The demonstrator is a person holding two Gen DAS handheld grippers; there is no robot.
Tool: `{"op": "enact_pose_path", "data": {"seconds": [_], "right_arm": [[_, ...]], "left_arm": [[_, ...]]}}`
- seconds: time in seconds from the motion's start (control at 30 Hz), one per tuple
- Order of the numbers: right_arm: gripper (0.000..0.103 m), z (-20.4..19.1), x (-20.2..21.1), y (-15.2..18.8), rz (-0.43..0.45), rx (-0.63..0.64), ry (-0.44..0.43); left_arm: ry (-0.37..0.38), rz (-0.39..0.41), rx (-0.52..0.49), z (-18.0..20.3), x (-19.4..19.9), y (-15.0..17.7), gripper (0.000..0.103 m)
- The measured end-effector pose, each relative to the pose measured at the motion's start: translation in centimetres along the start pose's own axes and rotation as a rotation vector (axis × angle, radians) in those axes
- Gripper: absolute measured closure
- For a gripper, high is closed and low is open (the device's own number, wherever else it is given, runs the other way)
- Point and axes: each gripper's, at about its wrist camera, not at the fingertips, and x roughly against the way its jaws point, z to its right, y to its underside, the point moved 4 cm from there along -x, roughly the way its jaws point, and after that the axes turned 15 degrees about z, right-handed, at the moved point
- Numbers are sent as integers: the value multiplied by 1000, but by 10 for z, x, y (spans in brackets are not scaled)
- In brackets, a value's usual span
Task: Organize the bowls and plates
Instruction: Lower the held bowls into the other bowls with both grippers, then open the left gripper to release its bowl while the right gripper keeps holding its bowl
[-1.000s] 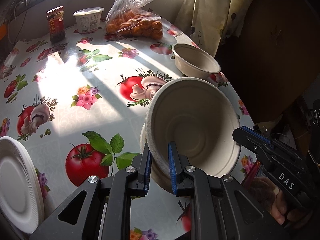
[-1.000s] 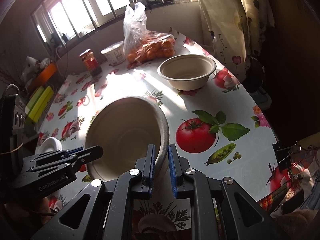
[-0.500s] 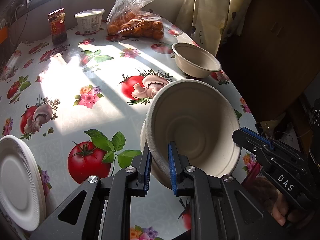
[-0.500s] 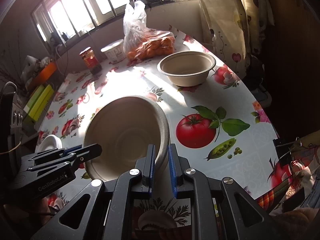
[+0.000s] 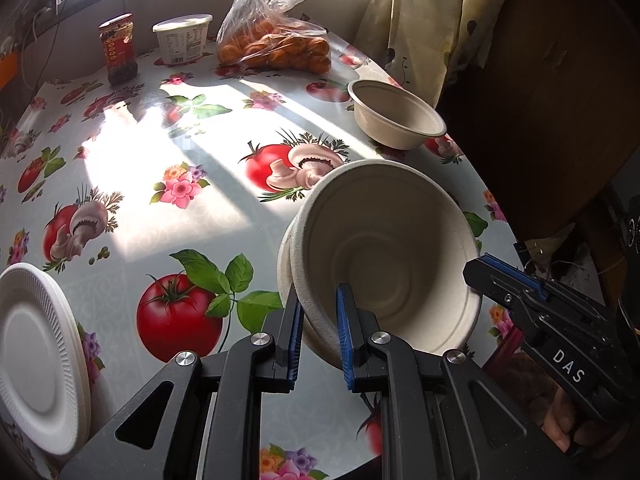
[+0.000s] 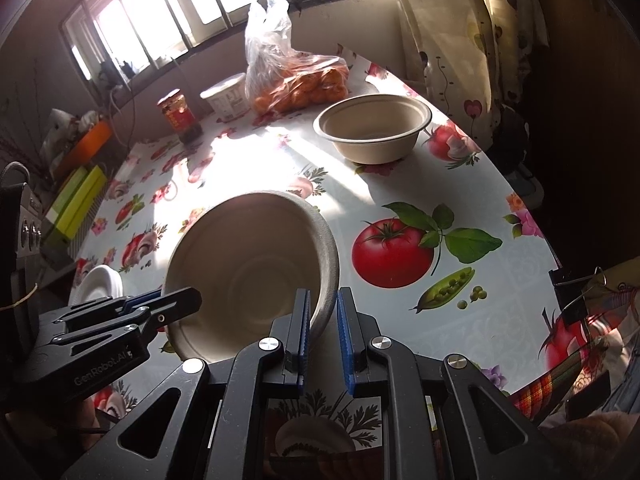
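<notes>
A beige paper bowl [image 5: 384, 256] hangs tilted above the table, seemingly nested in a second, paler one whose rim shows at its left. My left gripper [image 5: 318, 320] is shut on its near rim. My right gripper [image 5: 500, 280] comes in from the right and is shut on the opposite rim. From the right wrist view the same bowl [image 6: 248, 264] sits between my right gripper [image 6: 323, 320] and the left gripper [image 6: 176, 304]. Another beige bowl [image 5: 396, 116] [image 6: 372, 128] stands upright near the table's right edge. White plates [image 5: 36, 360] [image 6: 100, 284] lie stacked at the left.
At the back of the fruit-patterned tablecloth [image 5: 180, 128] stand a bag of oranges [image 5: 276, 44], a white tub [image 5: 182, 38] and a dark jar [image 5: 118, 48]. A curtain [image 6: 452, 28] hangs beyond the right edge. Yellow-green boxes [image 6: 74, 204] lie off the table's left.
</notes>
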Motion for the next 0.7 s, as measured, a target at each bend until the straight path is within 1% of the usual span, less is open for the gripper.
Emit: {"op": "enact_pose_path", "data": {"seconds": [0.53, 0.6, 0.7], "right_arm": [[88, 0, -2, 0, -1, 1, 0], [88, 0, -3, 0, -3, -1, -1], [88, 1, -6, 3, -12, -5, -7]], "left_arm": [[-17, 3, -8, 0, -1, 0, 84], [-17, 4, -15, 1, 0, 1, 82], [-15, 4, -17, 2, -1, 1, 76]]}}
